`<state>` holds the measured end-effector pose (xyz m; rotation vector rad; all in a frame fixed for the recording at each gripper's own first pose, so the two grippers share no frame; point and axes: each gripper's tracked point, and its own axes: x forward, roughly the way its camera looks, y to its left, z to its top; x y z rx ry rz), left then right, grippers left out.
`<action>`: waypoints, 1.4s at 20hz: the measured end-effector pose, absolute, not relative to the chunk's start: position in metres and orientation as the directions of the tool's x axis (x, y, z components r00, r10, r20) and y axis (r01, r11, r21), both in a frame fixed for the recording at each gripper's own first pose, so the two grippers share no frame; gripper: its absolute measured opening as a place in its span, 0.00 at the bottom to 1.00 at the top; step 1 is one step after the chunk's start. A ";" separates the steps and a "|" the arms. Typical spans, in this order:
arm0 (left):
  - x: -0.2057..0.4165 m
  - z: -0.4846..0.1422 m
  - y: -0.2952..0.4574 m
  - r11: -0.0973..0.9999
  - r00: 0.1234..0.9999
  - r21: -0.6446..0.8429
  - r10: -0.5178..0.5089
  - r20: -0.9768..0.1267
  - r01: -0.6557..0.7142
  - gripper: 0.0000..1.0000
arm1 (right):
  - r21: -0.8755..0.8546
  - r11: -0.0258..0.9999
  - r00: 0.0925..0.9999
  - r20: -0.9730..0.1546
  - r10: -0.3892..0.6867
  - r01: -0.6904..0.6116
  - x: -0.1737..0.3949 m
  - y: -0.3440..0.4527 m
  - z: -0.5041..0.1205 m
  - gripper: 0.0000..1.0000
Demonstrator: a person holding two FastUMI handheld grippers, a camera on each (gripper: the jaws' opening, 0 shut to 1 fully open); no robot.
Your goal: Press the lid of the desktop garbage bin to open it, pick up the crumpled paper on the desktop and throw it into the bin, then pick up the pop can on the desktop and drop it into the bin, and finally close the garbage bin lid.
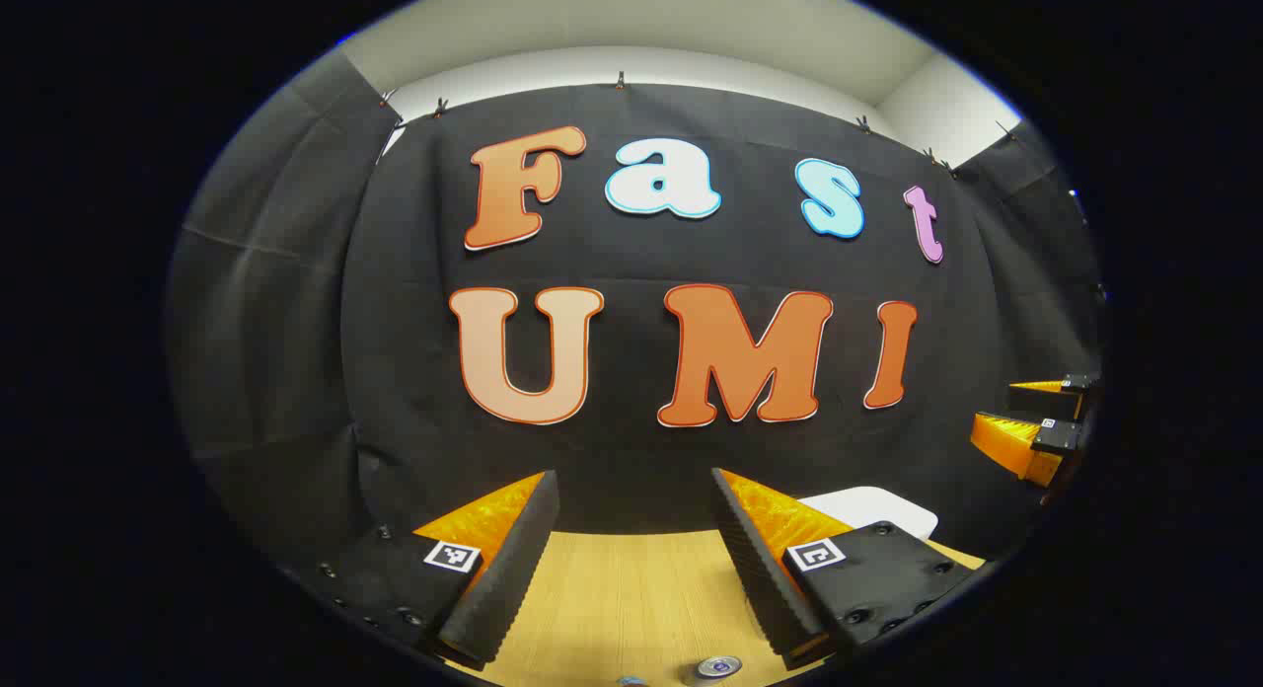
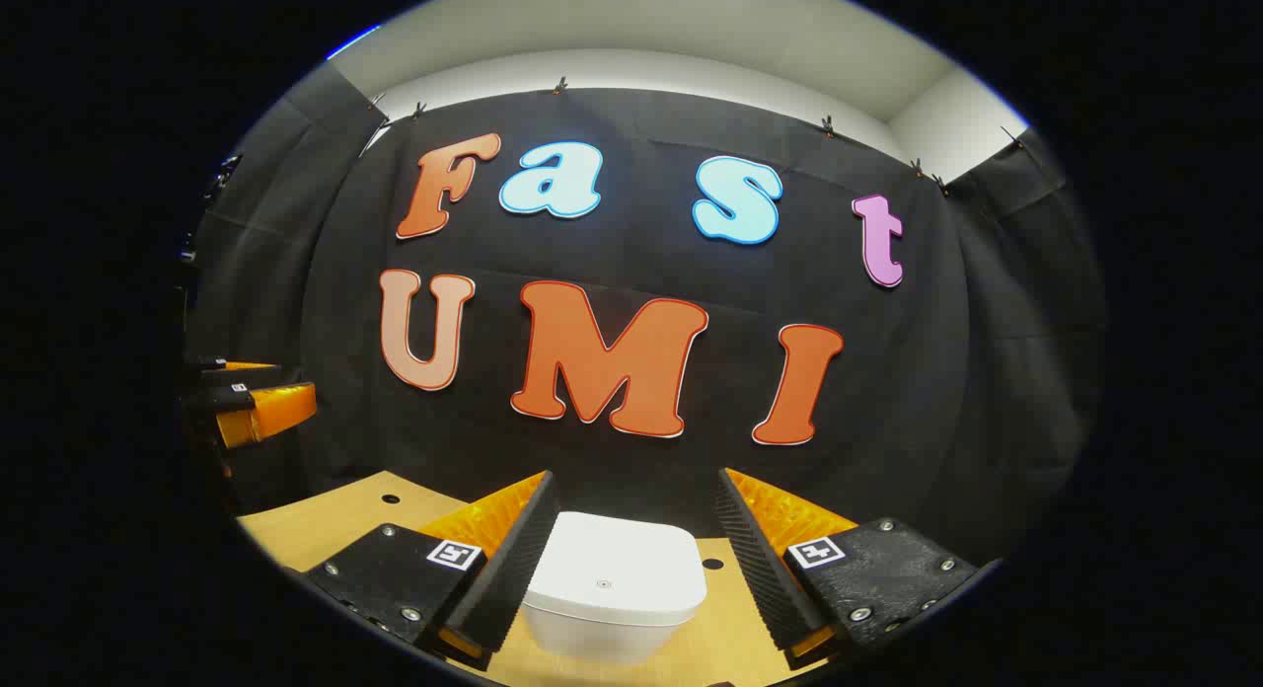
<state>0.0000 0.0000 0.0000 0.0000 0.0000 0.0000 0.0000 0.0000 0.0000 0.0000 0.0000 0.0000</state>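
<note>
In the right gripper view the white desktop bin [image 2: 612, 583] stands on the wooden table just beyond and below my right gripper [image 2: 636, 475], its lid down. The right gripper is open and holds nothing, its fingers framing the bin. My left gripper [image 1: 633, 475] is open too, raised over the table with nothing between its fingers. The pop can's top [image 1: 718, 667] peeks in at the bottom edge of the left gripper view. A corner of the bin [image 1: 878, 507] shows behind the left gripper's right finger. Each gripper appears at the edge of the other's view: the right gripper [image 1: 1031, 416], the left gripper [image 2: 252, 389].
The wooden table [image 1: 631, 588] runs back to the black cloth wall. Small round holes [image 2: 391, 497] dot the tabletop near the bin. A small pale object [image 1: 631, 681] at the bottom edge beside the can is too cut off to identify.
</note>
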 end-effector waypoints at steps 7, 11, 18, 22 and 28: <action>-0.026 -0.022 -0.020 0.999 0.999 0.048 0.003 -0.041 -0.001 0.97 | 0.013 0.999 0.999 -0.016 0.038 -0.038 -0.007 -0.008 -0.013 0.95; -0.038 -0.025 -0.024 0.999 0.998 0.037 0.020 -0.056 -0.018 0.99 | 0.026 0.998 0.997 -0.043 0.066 -0.065 -0.008 -0.009 -0.026 0.92; -0.051 -0.031 -0.025 0.997 0.995 0.054 0.063 -0.074 -0.059 0.99 | 0.046 0.992 0.989 -0.075 0.125 -0.122 0.003 -0.007 -0.039 0.80; -0.060 -0.030 -0.018 0.993 0.992 0.062 0.102 -0.074 -0.098 0.99 | 0.059 0.984 0.979 -0.101 0.176 -0.171 0.019 0.000 -0.045 0.63; -0.078 -0.034 0.002 0.978 0.977 0.100 0.193 -0.093 -0.184 0.99 | 0.075 0.968 0.963 -0.109 0.247 -0.240 0.043 0.011 -0.061 0.13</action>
